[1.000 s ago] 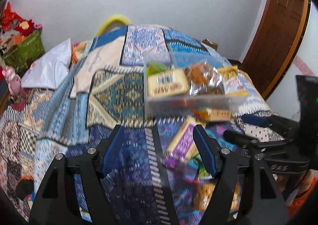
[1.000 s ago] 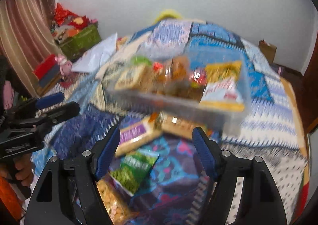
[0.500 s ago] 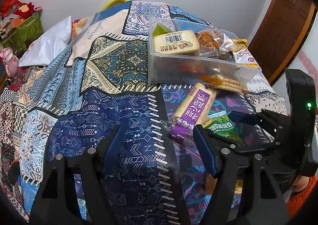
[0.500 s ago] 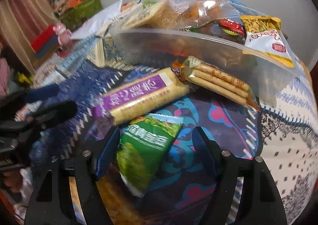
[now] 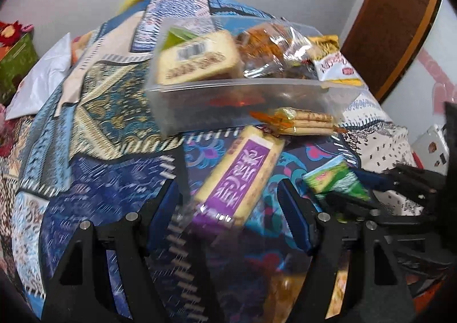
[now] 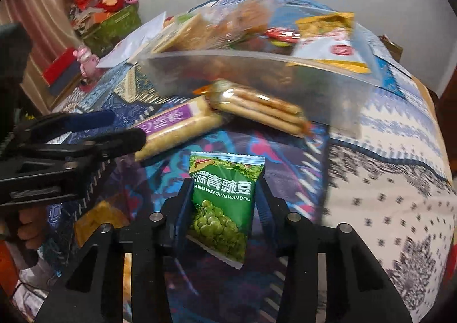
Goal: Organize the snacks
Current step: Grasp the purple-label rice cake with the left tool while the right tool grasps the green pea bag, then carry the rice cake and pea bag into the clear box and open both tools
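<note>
- Patchwork bedspread (image 5: 108,111) in woven blues, golds and whites is covering the bed, its panels edged in pale stitched bars; a plain white wall is rising behind it.
- A clear, rigid plastic bin (image 5: 228,100) is sitting toward the middle of the bed, its rectangular walls showing crinkly wrappers heaped inside: a flat tan biscuit pack, cellophane-bagged pastries and a yellow-and-white pouch.
- A slim cellophane sleeve of wafer sticks (image 6: 260,107) is lying against the bin's near wall, on the side facing the bed's near edge.
- A long, glossy purple-labelled biscuit pack (image 5: 242,180) is resting just beside that sleeve, its near end lying between the spread jaws of the left gripper (image 5: 228,206), whose blue ribbed pads are not touching it.
- The right gripper (image 6: 222,206) has just been closing its jaws and is now pinching a shiny green pea packet (image 6: 222,203) with serrated ends; its pads are pressing the packet's two long sides.
- A crumpled yellow wrapper (image 6: 97,217) is lying near the bed's near edge, to the left of the green packet.
</note>
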Action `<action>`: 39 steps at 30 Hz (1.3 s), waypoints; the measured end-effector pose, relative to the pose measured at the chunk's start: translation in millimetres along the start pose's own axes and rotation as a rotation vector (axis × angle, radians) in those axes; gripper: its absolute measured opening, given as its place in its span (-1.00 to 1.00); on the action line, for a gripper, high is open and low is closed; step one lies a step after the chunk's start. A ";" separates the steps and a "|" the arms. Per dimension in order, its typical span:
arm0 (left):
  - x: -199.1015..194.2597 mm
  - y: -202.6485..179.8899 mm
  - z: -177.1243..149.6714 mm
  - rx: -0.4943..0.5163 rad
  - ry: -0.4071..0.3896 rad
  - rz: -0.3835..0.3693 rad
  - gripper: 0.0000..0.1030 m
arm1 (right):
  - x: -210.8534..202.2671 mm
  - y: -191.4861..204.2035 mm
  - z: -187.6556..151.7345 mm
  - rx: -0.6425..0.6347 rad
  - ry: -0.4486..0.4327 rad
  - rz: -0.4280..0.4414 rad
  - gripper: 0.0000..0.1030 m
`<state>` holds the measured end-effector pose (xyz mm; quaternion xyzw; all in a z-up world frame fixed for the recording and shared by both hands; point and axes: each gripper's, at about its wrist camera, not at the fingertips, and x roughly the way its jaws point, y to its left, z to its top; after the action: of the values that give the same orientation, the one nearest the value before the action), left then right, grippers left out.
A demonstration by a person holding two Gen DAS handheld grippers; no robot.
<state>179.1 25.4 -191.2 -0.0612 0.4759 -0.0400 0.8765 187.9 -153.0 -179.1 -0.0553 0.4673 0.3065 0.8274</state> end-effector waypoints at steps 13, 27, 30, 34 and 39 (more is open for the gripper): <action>31.8 -12.6 9.0 0.045 0.018 -0.022 -0.02 | -19.9 -30.5 -4.2 0.109 -0.056 -0.001 -0.28; -24.9 -7.4 -12.0 0.028 -0.068 -0.013 -0.12 | -44.1 -28.3 6.7 0.109 -0.131 -0.005 -0.28; -42.8 -8.2 -5.7 0.027 -0.121 -0.005 -0.12 | -51.5 -30.0 12.9 0.122 -0.158 0.000 -0.28; -66.0 -10.3 7.7 0.022 -0.188 -0.010 -0.12 | -61.3 -30.6 23.9 0.121 -0.199 -0.007 -0.28; -82.3 -12.2 30.6 0.020 -0.258 -0.024 -0.12 | -72.1 -32.4 43.4 0.113 -0.253 -0.017 -0.28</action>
<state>159.9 26.0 -104.7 -0.0625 0.3580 -0.0469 0.9304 211.1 -195.5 -103.1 0.0266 0.3753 0.2773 0.8840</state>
